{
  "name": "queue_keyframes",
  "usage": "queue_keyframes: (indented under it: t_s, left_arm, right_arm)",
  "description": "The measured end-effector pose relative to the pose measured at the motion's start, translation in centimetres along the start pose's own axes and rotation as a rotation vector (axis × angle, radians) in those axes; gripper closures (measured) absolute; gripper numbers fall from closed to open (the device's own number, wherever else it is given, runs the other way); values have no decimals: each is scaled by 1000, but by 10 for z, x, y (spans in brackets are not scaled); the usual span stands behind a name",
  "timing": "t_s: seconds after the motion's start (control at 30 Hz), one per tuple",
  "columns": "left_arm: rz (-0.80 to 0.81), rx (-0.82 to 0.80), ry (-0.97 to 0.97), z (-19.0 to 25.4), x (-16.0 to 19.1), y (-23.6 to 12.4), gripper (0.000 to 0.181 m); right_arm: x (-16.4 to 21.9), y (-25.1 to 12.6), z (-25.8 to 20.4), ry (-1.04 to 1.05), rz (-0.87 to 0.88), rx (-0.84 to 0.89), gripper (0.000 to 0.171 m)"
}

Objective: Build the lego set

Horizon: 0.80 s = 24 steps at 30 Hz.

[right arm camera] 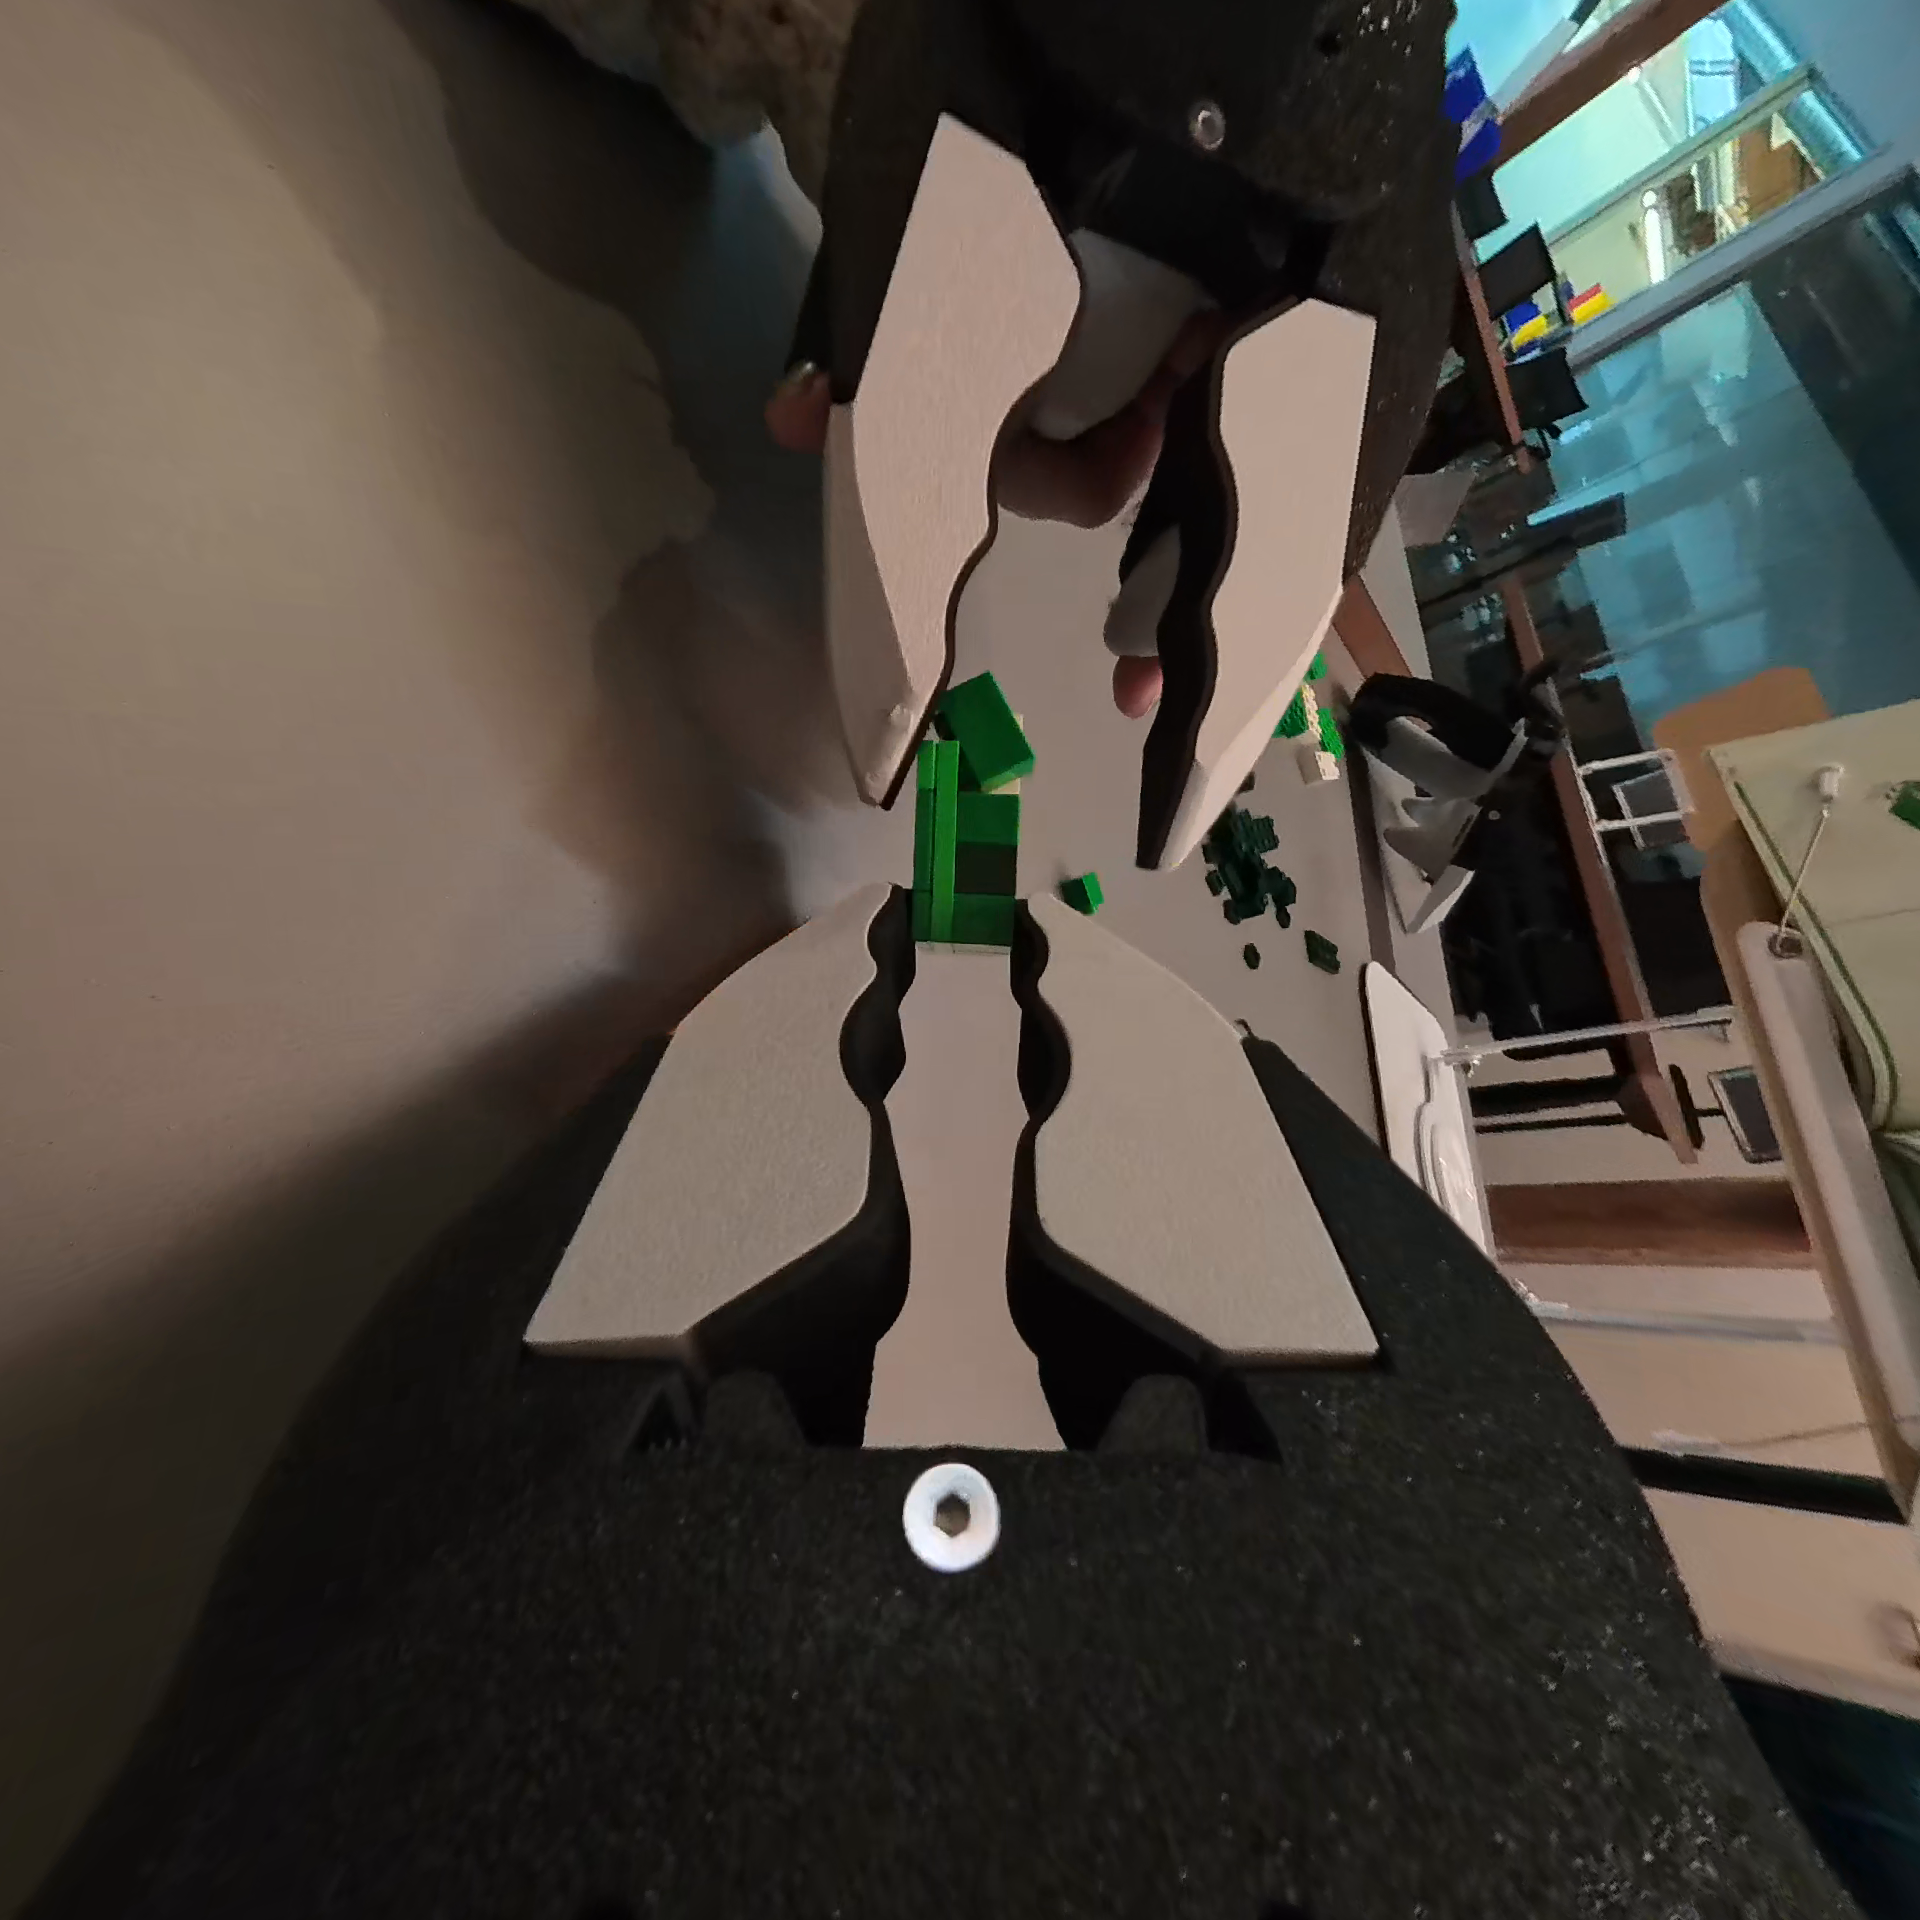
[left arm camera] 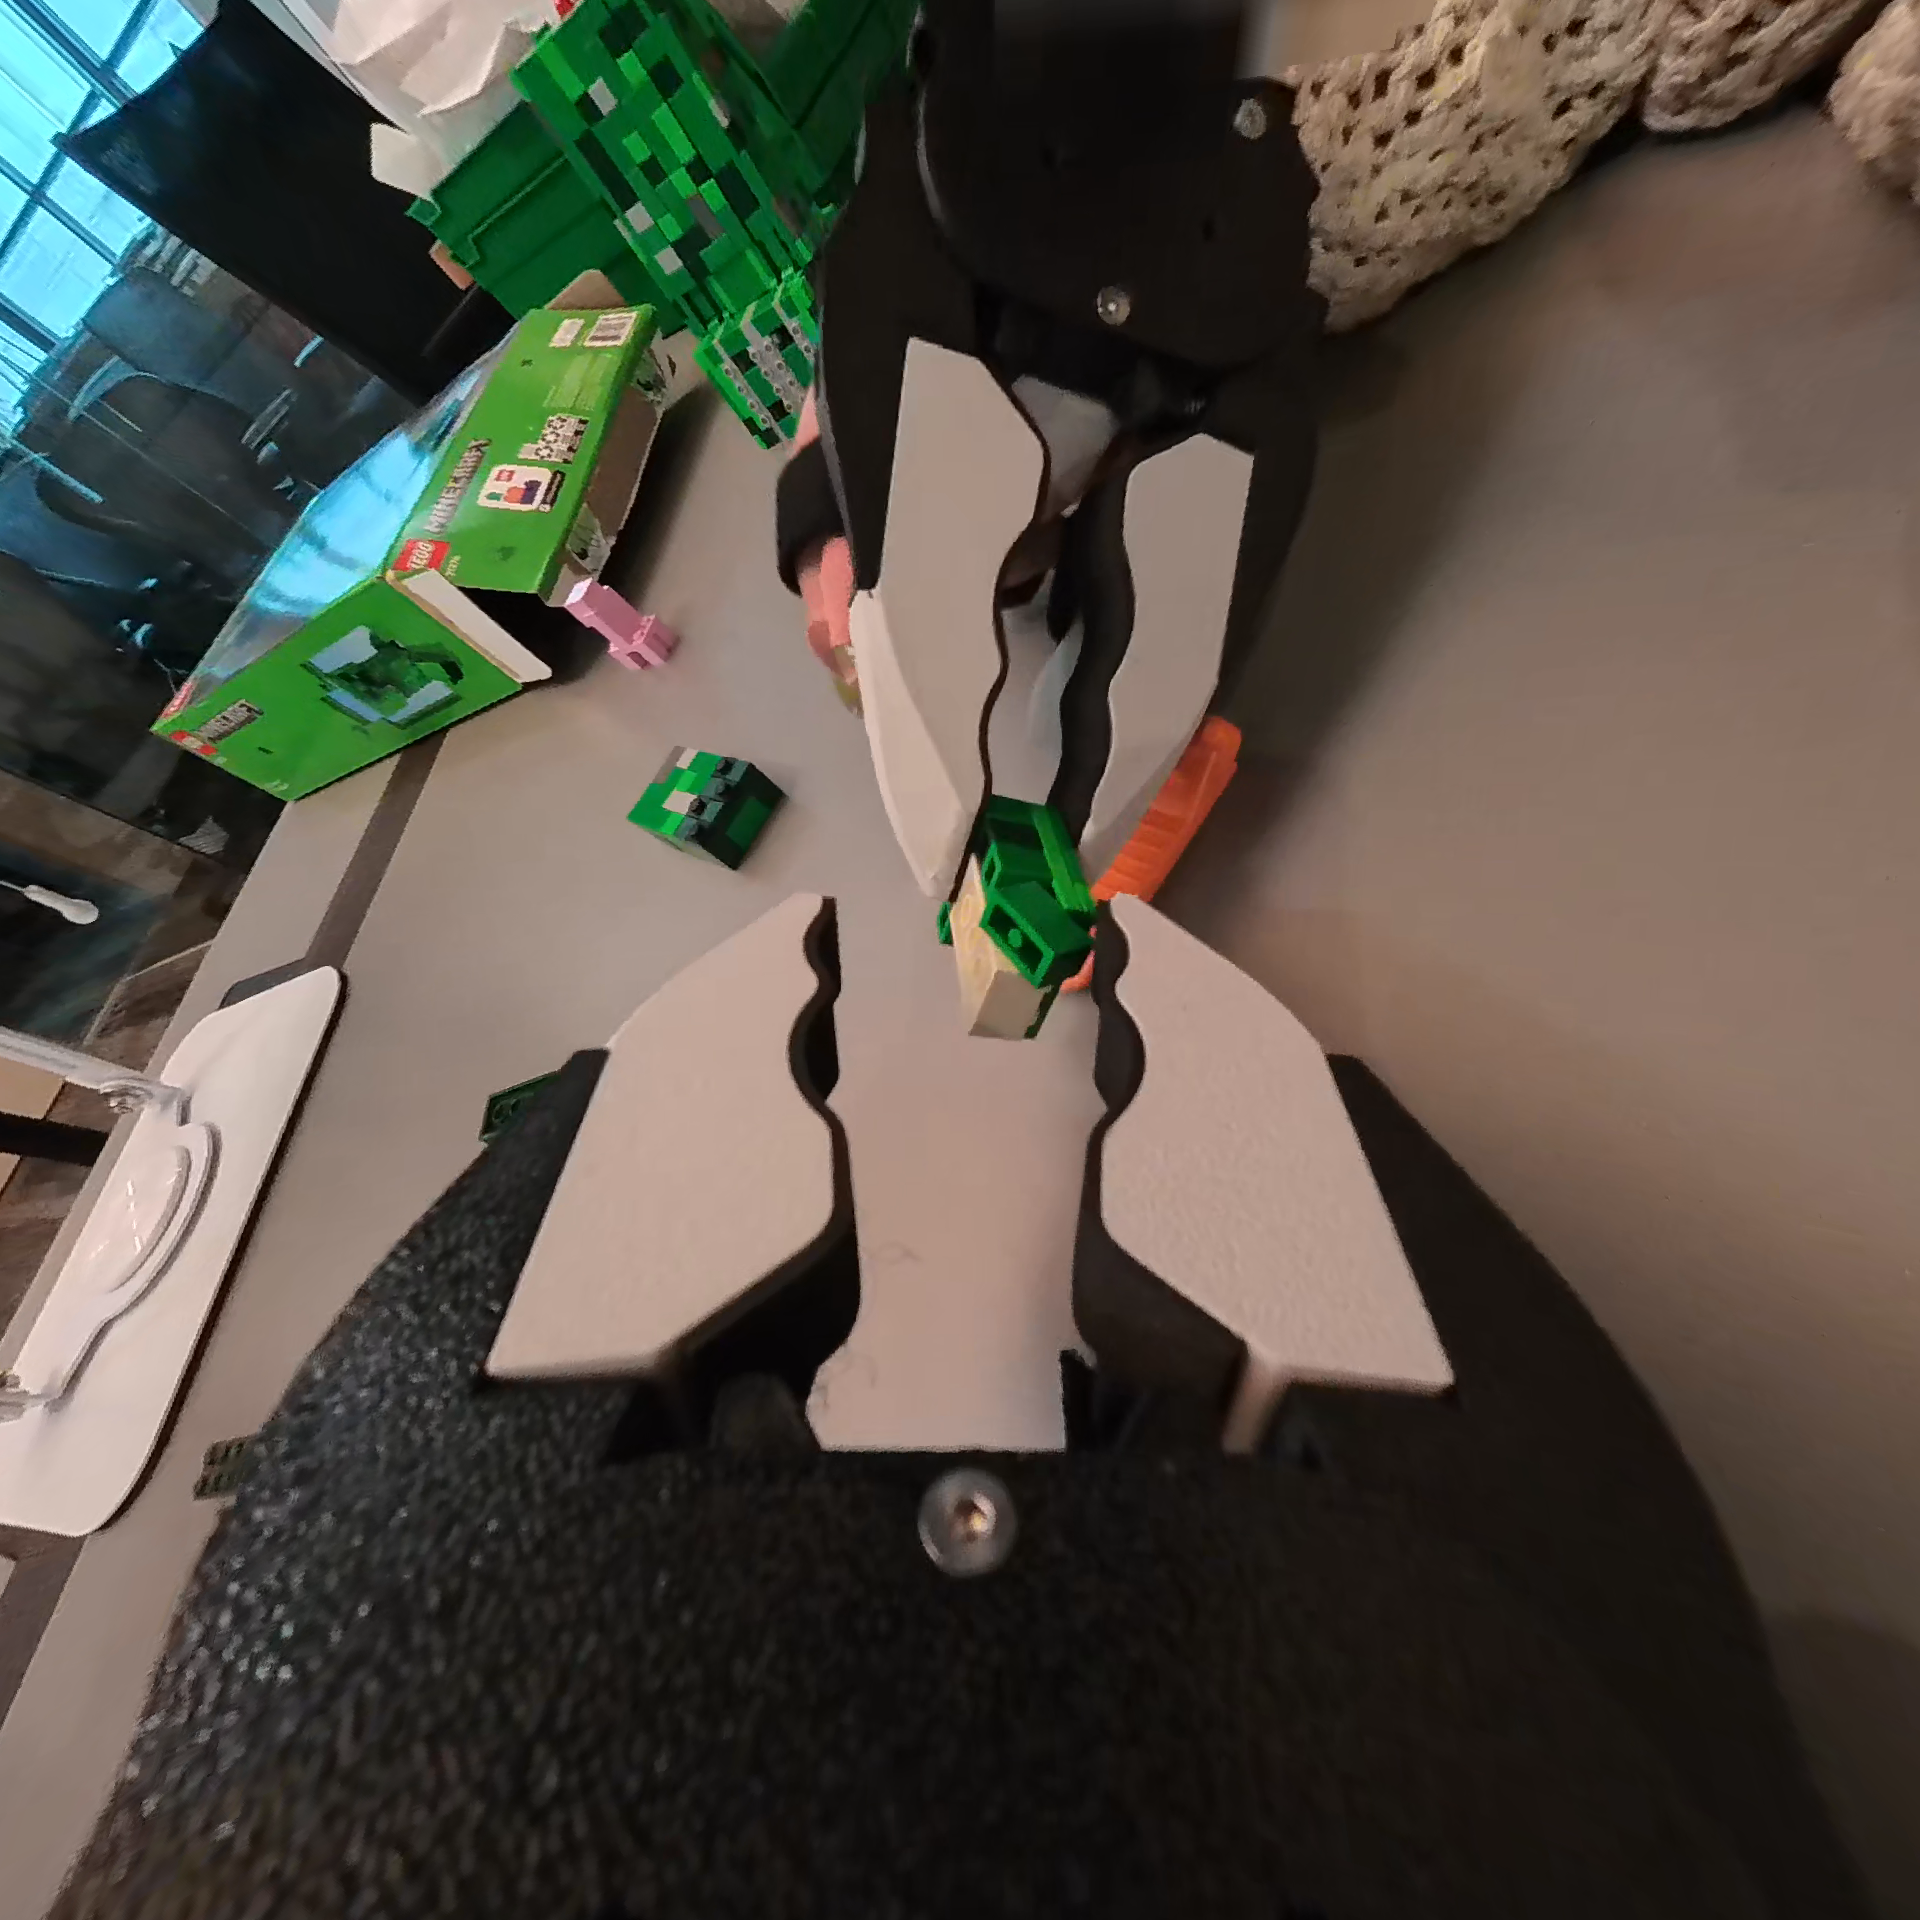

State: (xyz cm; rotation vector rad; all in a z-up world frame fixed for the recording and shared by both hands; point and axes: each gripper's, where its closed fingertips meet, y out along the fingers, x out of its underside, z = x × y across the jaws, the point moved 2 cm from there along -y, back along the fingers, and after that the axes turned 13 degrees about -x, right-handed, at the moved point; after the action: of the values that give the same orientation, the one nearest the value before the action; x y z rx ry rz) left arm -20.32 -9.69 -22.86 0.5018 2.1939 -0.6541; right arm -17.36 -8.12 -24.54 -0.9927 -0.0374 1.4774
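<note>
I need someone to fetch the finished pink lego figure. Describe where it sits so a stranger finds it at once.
Find the green lego box lying on the grey table near its window-side edge. The pink lego figure stands on the table right at the box's open end. It is the only pink piece; the green lego cube nearby is green and black.

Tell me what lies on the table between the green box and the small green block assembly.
In the left wrist view, a small pink figure stands between the green box and the block assembly; otherwise bare table.

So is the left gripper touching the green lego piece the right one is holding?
Apart. The right wrist view shows the left gripper open, its fingertips either side of the green lego piece with gaps; the right gripper clamps it.
</note>
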Motion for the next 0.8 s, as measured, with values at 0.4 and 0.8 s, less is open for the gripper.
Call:
queue_keyframes:
  t_s: [0.4, 0.8]
  left_arm:
    - [-72, 163, 4, -1, -16, -6, 130]
    - [-316, 266, 71, -15, -32, 5, 127]
  right_arm:
    - [-16, -9, 8, -182, 44, 41, 154]
    - [-10, -29, 13, -13, 70, 170, 154]
